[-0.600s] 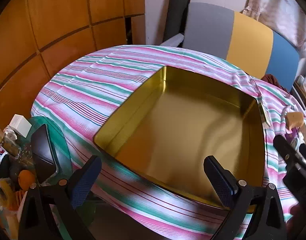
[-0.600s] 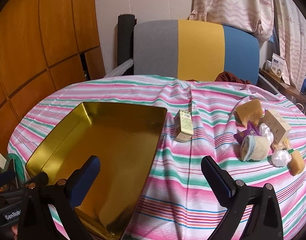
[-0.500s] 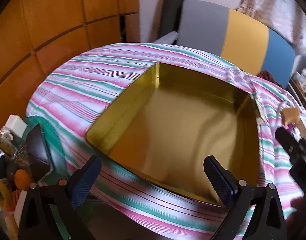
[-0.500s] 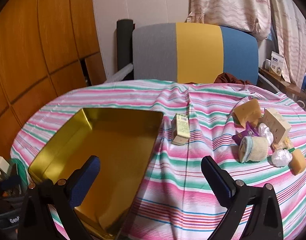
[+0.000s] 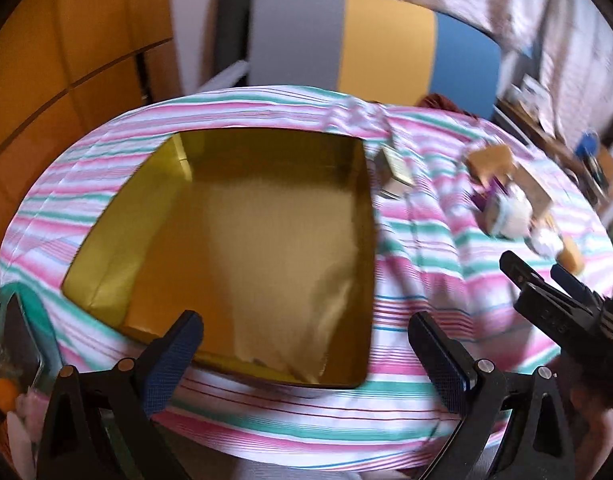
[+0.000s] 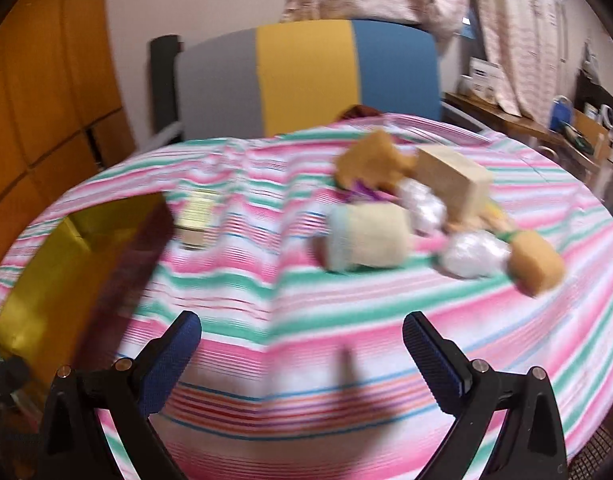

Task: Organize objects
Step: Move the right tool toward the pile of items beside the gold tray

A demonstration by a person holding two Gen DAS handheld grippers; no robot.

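An empty gold tin tray (image 5: 106,296) (image 6: 30,276) lies on the striped tablecloth (image 5: 290,108) at the left. My left gripper (image 5: 304,340) hangs open over the tray's near edge, nothing between its fingers. A small greenish box (image 5: 398,168) (image 6: 196,214) lies just right of the tray. Further right sits a blurred cluster: a rolled cloth (image 6: 366,242), a tan box (image 6: 454,178), a sponge-like block (image 6: 370,158), white wrapped lumps (image 6: 472,254) and a small tan block (image 6: 536,266). My right gripper (image 6: 302,350) stands open above bare cloth in front of the cluster; it also shows at the right of the left wrist view (image 5: 546,280).
A chair with grey, yellow and blue panels (image 6: 306,68) stands behind the table. Wooden cabinets (image 5: 66,52) fill the left wall. A side shelf with clutter (image 6: 566,124) is at the right. Small items (image 5: 6,392) crowd the lower left by the table edge.
Both views have swung to the right. The item cluster now sits ahead of my right gripper, and the tray has slid left in both views.
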